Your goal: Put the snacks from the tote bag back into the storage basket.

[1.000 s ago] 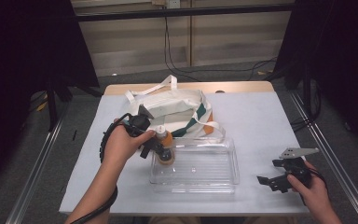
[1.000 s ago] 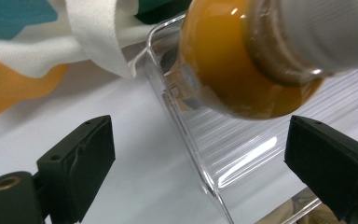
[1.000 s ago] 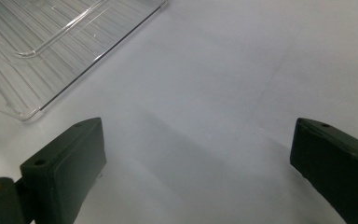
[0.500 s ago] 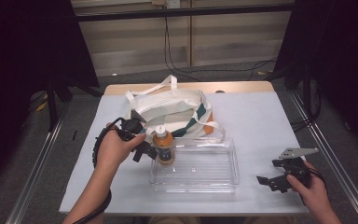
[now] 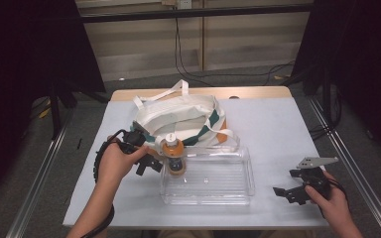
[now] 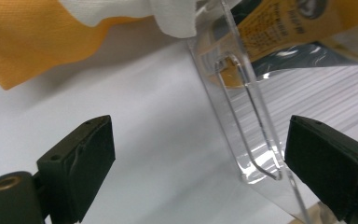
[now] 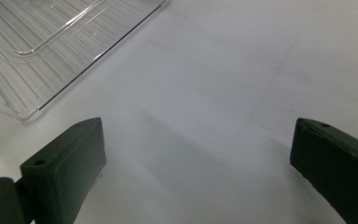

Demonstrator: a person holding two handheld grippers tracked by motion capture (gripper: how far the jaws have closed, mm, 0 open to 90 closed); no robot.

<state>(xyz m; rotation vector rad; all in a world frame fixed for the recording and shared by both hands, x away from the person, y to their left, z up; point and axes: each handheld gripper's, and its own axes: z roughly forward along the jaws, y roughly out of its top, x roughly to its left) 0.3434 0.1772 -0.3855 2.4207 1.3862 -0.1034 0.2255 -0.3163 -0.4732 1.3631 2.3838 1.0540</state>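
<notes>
Gaping wide, the left gripper (image 6: 196,172) straddles the clear tray's wall (image 6: 242,121); right gripper (image 7: 198,172) jaws apart over bare surface (image 7: 242,84).

The bottle (image 6: 279,28) at the upper right of the left gripper view carries dark print on its orange label, too blurred to read.

Lab-like recording bay, white table (image 5: 278,129) between black curtains (image 5: 25,59), metal rails (image 5: 34,183), cables (image 5: 183,54)

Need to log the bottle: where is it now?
In the high view, the bottle stands in the clear tray's near-left corner, beside the left claw.
</notes>
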